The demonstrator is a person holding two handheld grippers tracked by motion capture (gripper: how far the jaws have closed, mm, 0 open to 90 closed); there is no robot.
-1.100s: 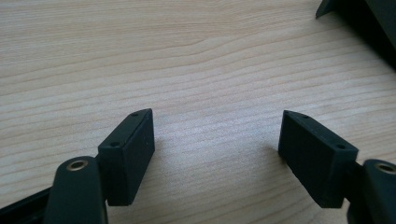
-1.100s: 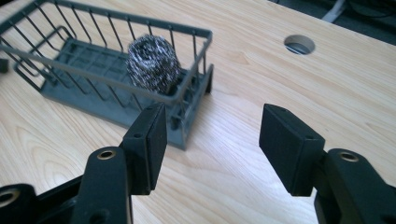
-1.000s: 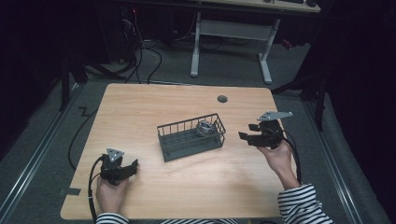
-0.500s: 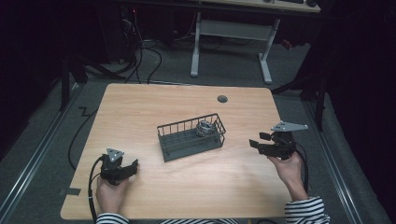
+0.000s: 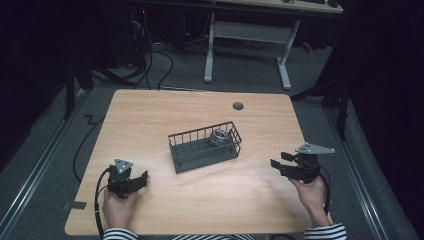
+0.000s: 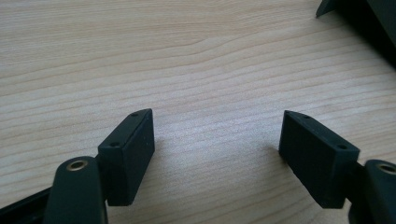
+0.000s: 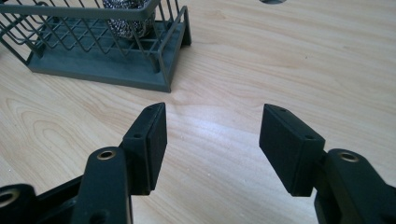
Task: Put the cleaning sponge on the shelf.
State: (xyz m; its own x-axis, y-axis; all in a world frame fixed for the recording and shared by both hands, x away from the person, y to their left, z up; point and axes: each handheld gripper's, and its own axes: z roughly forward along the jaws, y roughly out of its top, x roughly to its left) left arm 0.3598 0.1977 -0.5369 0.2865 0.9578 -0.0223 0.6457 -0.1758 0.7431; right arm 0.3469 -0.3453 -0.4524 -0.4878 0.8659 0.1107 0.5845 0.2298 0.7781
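Grippers are sitting apart w/ nothing between the jaws: left gripper [image 5: 145, 176] is resting low at the table's [image 5: 150, 115] near-left corner, right gripper [image 5: 276, 166] is hovering near the right edge, both partly spread and empty. Wire basket [image 5: 204, 147] is standing mid-table btw them, w/ a shiny metal scrubber [image 5: 220, 136] lying in its right end.

Wire basket [image 7: 100, 51] ahead-left of right tongs [image 7: 212, 140]: top and left end cut off by picture edge. Silvery crumpled lump [image 7: 126, 18] inside basket, upper part cut off, too small in high view to identify. Dark shape [image 6: 369, 21] beyond left tongs [image 6: 217, 147], cut off at corner, unidentifiable.
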